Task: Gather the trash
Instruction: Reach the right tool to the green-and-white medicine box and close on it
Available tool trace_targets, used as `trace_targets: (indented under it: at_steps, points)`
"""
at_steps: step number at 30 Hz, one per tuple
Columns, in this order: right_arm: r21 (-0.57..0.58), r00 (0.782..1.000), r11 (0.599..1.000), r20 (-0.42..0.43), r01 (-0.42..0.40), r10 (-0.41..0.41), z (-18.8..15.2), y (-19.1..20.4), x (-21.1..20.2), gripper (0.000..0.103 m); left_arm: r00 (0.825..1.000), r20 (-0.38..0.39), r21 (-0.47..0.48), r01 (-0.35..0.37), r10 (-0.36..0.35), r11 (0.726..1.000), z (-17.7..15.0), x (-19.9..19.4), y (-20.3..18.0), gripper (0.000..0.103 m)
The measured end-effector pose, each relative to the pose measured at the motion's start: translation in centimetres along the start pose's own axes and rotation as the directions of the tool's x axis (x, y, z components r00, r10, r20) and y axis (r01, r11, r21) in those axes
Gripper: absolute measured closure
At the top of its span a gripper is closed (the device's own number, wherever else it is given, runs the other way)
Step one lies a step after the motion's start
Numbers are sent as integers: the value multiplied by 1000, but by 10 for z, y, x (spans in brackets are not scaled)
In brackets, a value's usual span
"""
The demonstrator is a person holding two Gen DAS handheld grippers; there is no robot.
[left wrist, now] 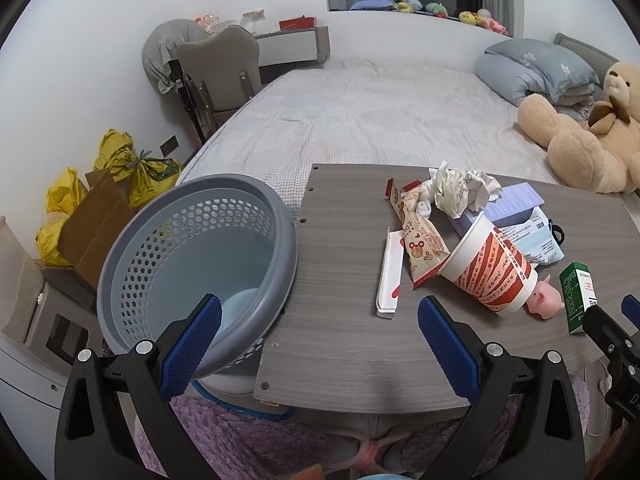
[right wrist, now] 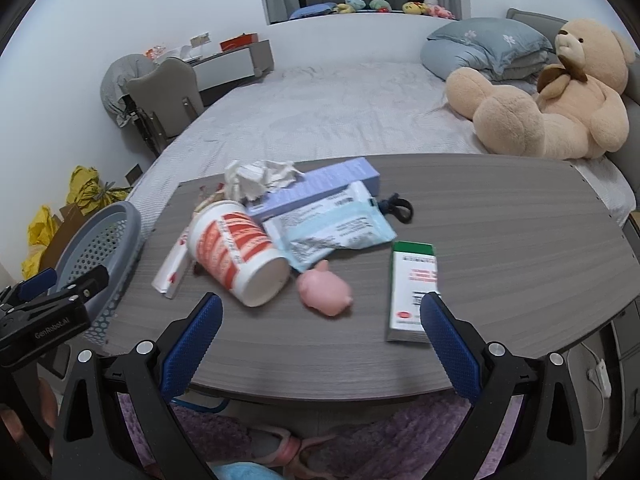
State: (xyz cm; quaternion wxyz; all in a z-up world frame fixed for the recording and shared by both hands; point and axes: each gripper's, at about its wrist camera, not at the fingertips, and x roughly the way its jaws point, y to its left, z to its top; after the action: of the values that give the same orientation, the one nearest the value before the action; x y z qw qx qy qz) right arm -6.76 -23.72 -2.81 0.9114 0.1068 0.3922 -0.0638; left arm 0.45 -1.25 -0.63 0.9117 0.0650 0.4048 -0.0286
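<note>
Tabletop litter: tipped cup [right wrist: 236, 254] just ahead of right tongs [right wrist: 320, 320] (spread wide).

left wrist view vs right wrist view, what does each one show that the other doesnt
Only the left wrist view shows the inside of the basket, the whole snack wrapper and a cardboard box.

Only the right wrist view shows the hair tie whole, the green box face up, and the board's bare right half.

Both show the cup, pink pig, crumpled paper, bed and teddy bear.
</note>
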Motion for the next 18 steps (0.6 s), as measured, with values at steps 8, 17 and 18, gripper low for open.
trace_targets:
  at_steps: [8,17,18]
  points:
    - [-20,999,1000,-39,23,-24,-2,-24,27,8,999,-40,27,6,-5,1000,2,16,-18,6]
    - [40,993,996,-97,77,-73,2,-64,53,9,999,-31,49,32,-30,998,11,19,-42,6]
    - [44,992,996,-105,77,-72,1,-66,57,9,999,-29,52,33,-31,998,12,19,-46,6]
